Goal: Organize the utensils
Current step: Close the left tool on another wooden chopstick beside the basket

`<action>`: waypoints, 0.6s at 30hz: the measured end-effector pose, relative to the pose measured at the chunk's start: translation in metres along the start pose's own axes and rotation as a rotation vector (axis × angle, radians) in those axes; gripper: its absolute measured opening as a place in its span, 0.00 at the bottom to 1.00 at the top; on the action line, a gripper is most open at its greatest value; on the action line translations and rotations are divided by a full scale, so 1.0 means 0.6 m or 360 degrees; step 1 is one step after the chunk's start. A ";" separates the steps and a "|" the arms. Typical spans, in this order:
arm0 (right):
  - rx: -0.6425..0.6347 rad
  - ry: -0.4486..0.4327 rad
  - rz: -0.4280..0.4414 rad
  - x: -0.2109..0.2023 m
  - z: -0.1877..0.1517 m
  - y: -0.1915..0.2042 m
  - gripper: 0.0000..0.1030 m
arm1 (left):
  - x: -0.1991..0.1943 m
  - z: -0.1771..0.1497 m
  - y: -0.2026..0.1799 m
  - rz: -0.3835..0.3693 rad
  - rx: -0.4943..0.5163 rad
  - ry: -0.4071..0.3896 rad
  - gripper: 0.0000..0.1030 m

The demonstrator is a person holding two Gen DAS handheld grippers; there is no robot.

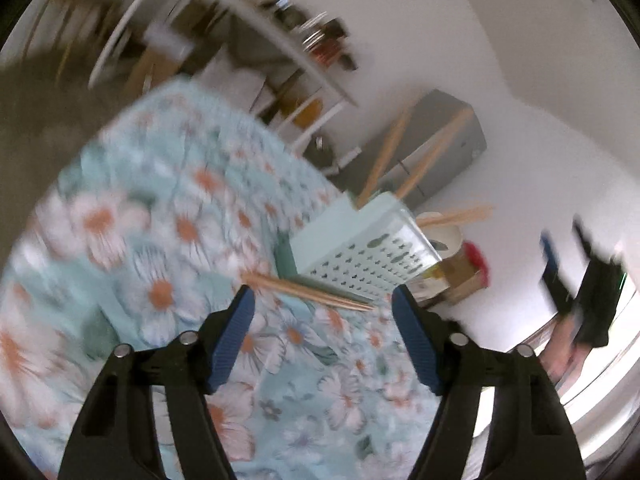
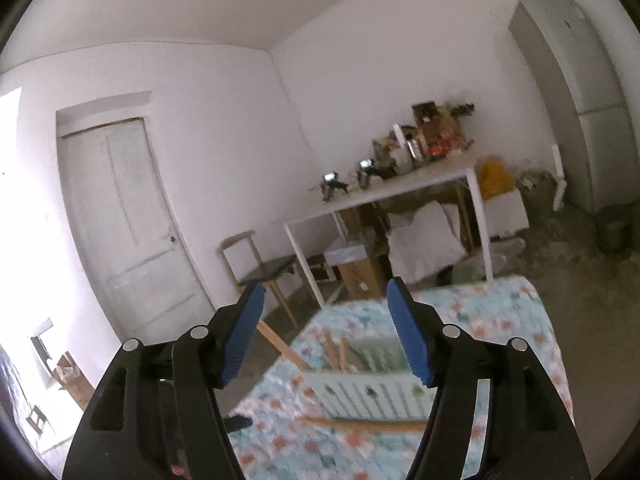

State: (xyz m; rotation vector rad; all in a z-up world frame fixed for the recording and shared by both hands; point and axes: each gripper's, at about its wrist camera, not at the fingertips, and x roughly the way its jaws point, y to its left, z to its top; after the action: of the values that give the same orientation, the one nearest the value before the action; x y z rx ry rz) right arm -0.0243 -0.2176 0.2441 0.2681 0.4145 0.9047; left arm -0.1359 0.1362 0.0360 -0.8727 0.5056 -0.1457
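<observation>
In the left wrist view, the left gripper [image 1: 322, 300] is spread wide with nothing between its blue pads [image 1: 234, 338], above a table covered by a floral tablecloth [image 1: 160, 240]. A pair of wooden chopsticks [image 1: 308, 290] lies flat on the cloth just ahead of the fingertips, beside the near corner of a pale perforated utensil basket [image 1: 360, 248]. Two wooden handles [image 1: 400, 156] stick up out of the basket, tilted toward a grey refrigerator [image 1: 440, 140], and more chopsticks [image 1: 456, 216] jut from a cup [image 1: 444, 236] behind the basket. The view is motion-blurred. In the right wrist view, the right gripper [image 2: 326, 332] is likewise wide open and empty, raised above the same tablecloth [image 2: 500, 320]. The basket [image 2: 372, 392] sits below and between its fingers, wooden sticks [image 2: 336, 350] standing inside it, and a long wooden utensil [image 2: 360, 425] lies on the cloth just in front of it. Beyond are a white table [image 2: 384, 196] piled with clutter, a chair [image 2: 264, 268] and a door [image 2: 128, 220].
</observation>
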 end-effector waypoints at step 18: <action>0.0375 0.0442 -0.0291 0.075 -0.180 -0.186 0.60 | 0.111 0.006 0.072 0.0168 -0.0374 0.0018 0.09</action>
State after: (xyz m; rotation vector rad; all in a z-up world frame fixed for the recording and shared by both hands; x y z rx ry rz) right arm 0.0292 -0.2420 0.0938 0.3155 0.7933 0.7144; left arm -0.0795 0.1451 -0.0192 -1.0724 0.5862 0.0061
